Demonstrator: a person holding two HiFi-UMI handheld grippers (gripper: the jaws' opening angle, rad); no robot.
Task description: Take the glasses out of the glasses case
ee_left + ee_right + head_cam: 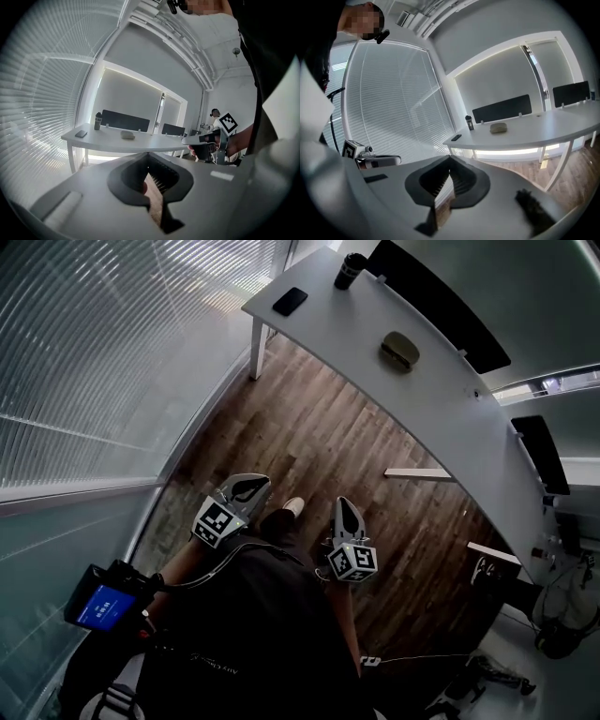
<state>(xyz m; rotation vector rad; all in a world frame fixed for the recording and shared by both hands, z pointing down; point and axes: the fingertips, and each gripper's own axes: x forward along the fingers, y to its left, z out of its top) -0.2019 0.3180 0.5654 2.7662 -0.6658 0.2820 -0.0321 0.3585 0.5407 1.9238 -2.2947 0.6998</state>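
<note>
The glasses case (pixel 398 351) is an olive oval, closed, lying on the white curved desk (pixel 450 399) far ahead of me. It also shows small in the left gripper view as the case (pixel 127 135) and in the right gripper view as the case (pixel 498 127). My left gripper (pixel 246 489) and right gripper (pixel 348 516) are held close to my body over the wooden floor, well short of the desk. Both have their jaws together at the tips with nothing between them, the left gripper (pixel 148 157) and the right gripper (pixel 450 159) alike.
A dark phone (pixel 290 301) and a black bottle (pixel 351 270) stand at the desk's far left end. Black divider screens (pixel 441 296) line the desk's back edge. Window blinds (pixel 103 352) run along the left. Cables and gear (pixel 553 615) lie at the right.
</note>
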